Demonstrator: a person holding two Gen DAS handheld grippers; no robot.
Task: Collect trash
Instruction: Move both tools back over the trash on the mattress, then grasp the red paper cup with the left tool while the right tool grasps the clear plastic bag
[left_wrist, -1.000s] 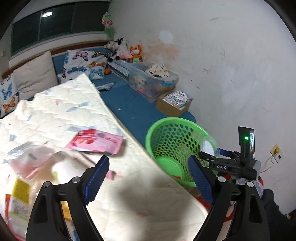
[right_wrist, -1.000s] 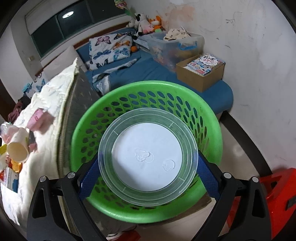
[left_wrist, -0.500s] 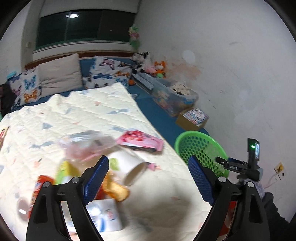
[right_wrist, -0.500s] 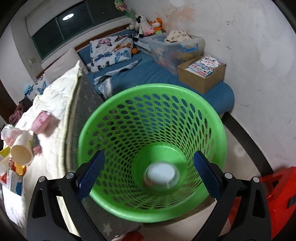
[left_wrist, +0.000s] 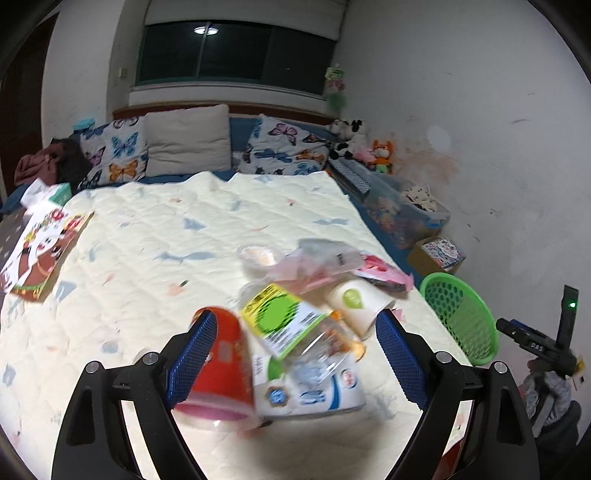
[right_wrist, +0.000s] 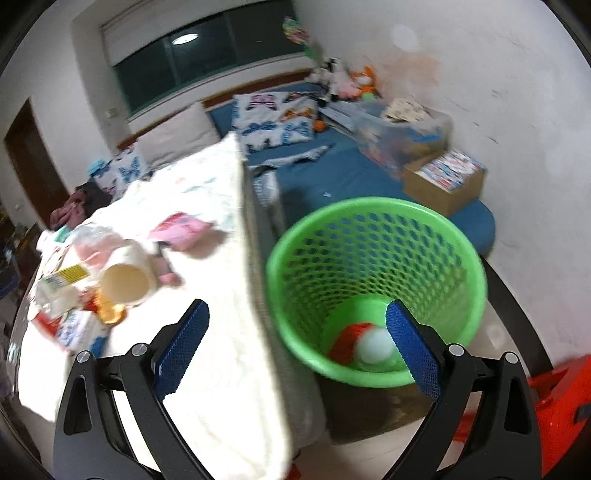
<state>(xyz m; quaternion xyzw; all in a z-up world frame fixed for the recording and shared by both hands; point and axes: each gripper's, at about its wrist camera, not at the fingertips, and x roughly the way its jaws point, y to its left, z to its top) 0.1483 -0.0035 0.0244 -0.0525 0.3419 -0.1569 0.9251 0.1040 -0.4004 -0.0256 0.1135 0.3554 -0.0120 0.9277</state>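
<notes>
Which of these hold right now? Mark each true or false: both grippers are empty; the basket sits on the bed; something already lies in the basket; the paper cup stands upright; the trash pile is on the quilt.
1. Both grippers are empty. True: the left gripper and right gripper stand open with nothing between the pads.
2. The basket sits on the bed. False: it stands on the floor beside the bed.
3. Something already lies in the basket. True: a clear lid and a red item lie at the bottom.
4. The paper cup stands upright. False: it lies on its side.
5. The trash pile is on the quilt. True.
</notes>
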